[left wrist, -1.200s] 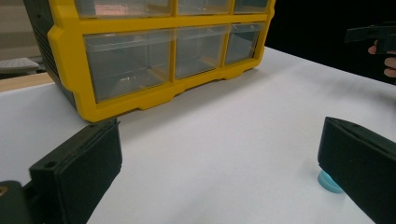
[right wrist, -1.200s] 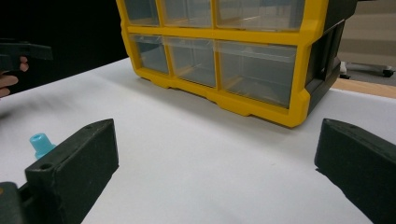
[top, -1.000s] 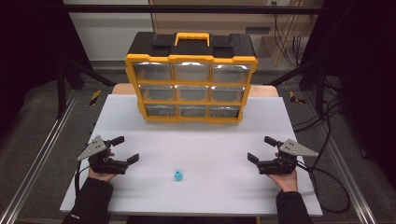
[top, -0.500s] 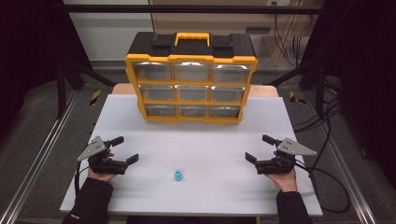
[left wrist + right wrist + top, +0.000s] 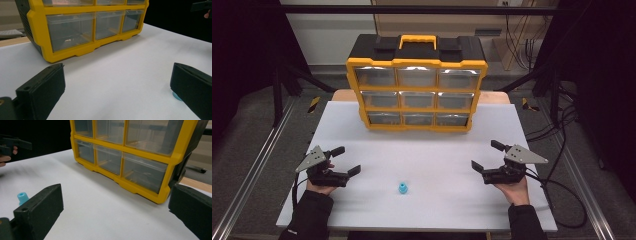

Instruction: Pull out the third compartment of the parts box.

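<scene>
Blue small part (image 5: pixel 403 188) lying untouched near centre on white table (image 5: pixel 437 150), drawers of far yellow organizer (image 5: pixel 417 90) all looking closed, left gripper (image 5: pixel 343 161) and right gripper (image 5: pixel 486 156) both gaping wide, holding nothing, everything seemingly remaining.

The high view looks forward and down on the whole tabletop (image 5: pixel 437 150), with the yellow drawer cabinet (image 5: pixel 417 90) at 12 o'clock. Each gripper view sits low and near the tabletop, looking between its own jaws toward that cabinet, which all three share.
</scene>
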A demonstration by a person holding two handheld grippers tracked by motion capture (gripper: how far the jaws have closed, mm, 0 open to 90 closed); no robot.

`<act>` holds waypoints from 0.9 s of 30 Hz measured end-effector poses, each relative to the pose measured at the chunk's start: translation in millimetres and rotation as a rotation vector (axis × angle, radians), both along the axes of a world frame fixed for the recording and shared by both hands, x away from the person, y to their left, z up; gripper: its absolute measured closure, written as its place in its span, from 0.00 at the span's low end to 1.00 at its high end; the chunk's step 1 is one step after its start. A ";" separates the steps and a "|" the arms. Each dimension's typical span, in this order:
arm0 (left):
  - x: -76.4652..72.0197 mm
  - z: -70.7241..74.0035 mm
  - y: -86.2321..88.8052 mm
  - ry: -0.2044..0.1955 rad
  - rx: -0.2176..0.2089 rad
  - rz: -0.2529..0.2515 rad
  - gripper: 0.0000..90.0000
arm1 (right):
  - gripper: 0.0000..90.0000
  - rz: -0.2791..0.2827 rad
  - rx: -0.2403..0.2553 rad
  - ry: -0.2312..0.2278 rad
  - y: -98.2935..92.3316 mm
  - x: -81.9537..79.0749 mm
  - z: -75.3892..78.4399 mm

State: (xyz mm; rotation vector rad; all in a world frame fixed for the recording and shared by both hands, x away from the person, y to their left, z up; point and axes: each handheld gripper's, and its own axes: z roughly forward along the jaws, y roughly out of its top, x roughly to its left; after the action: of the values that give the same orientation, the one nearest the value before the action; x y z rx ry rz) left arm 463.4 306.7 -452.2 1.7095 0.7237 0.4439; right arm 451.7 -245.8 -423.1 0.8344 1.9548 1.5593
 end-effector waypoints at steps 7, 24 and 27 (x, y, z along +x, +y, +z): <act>0.1 -0.2 -0.2 0.001 0.001 0.001 0.00 | 0.00 0.000 -0.035 -0.025 7.3 -0.4 10.7; 0.2 -0.4 -0.6 0.001 0.005 0.004 0.00 | 0.00 0.034 -0.087 -0.060 33.5 6.8 32.0; 0.3 -0.4 -0.5 0.001 0.005 0.003 0.00 | 0.00 0.037 -0.101 -0.066 37.4 8.1 35.7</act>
State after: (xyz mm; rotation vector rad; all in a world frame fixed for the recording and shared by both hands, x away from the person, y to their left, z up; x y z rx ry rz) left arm 463.7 306.2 -452.6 1.7135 0.7267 0.4474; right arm 459.8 -208.5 -387.5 0.7008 1.9939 1.4764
